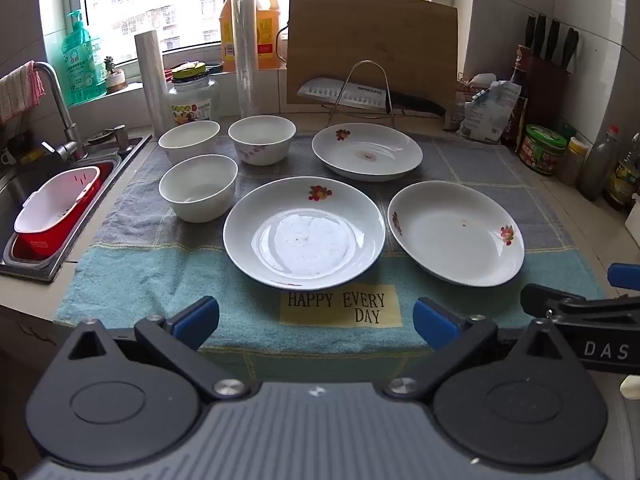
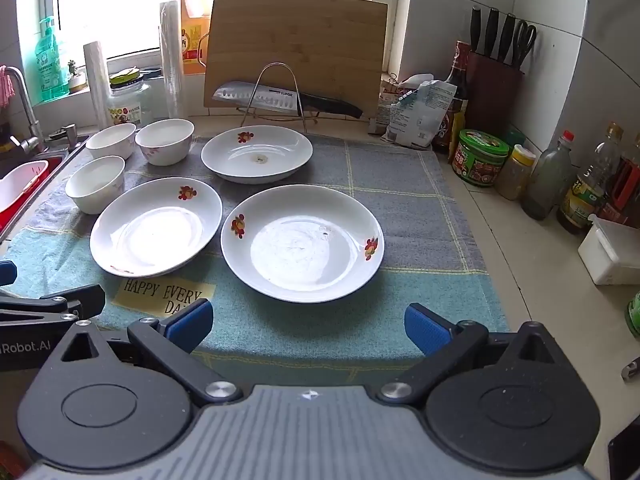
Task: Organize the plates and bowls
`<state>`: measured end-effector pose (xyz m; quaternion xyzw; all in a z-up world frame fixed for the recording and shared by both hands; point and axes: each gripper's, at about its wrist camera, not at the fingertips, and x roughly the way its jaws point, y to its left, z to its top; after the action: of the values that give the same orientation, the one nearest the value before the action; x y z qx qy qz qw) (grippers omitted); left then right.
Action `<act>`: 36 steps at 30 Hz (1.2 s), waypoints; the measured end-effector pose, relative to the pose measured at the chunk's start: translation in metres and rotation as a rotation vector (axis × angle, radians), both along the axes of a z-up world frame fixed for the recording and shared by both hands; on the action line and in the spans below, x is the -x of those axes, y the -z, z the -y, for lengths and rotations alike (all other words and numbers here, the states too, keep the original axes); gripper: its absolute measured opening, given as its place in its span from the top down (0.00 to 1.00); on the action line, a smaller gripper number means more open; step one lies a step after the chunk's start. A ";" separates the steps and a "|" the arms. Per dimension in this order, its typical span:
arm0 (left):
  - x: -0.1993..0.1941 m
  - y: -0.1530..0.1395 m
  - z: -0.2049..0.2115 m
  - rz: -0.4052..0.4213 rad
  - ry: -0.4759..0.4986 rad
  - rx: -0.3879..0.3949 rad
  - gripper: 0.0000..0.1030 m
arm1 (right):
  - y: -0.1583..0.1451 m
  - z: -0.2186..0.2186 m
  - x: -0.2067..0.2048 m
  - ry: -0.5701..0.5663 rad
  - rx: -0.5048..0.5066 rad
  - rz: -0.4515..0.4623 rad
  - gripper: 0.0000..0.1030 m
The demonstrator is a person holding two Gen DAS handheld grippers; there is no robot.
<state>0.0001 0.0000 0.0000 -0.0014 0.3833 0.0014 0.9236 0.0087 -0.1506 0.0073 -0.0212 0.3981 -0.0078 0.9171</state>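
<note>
surface [image 1: 568,216]: kitchen worktop, checked cloth [image 1: 160,280] laid over it, "HAPPY EVERY DAY" label at the near edge, just ahead of the left hand-held gripper

cutting board [image 1: 372,44] leans upright against the wall, far ahead of both hand-held grippers; a cleaver [image 1: 352,94] sits on a wire rack right in front of it

sink [image 1: 24,200] far left of the left hand-held gripper, red-and-white basket [image 1: 56,204] inside it

three plates on the cloth, all flat, none stacked:
- near-left plate [image 1: 304,232] straight ahead of the left hand-held gripper, close to it
- near-right plate [image 2: 302,242] straight ahead of the right hand-held gripper, just beside the near-left one, rims look barely apart
- far plate [image 1: 367,151] beyond the other two, near the rack

three bowls, upright, clustered ahead and left of the left hand-held gripper, beyond the near-left plate:
- near bowl [image 1: 198,186] just beside that plate's left rim
- back-left bowl [image 1: 189,140] and back-right bowl [image 1: 262,138] side by side behind it, close, contact unclear

jars and bottles along the wall, right of the right hand-held gripper

left hand-held gripper [image 1: 316,320]: jaws spread wide, nothing between them, over the cloth's near edge
right hand-held gripper [image 2: 309,322]: jaws spread wide, nothing between them, just right of the left one, tilted down at the plates
</note>
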 end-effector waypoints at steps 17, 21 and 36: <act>-0.001 -0.003 -0.003 0.008 -0.001 0.007 0.01 | -0.003 0.000 -0.002 0.007 0.006 0.004 0.00; -0.001 -0.005 -0.004 0.010 -0.007 0.004 0.01 | -0.004 -0.001 -0.002 0.004 0.007 0.006 0.00; -0.001 -0.007 -0.004 0.015 -0.004 0.025 0.01 | -0.005 -0.004 -0.005 0.005 0.023 0.009 0.00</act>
<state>0.0014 0.0044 0.0071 -0.0139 0.3762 -0.0015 0.9264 0.0140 -0.1466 0.0125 -0.0306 0.3941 -0.0148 0.9185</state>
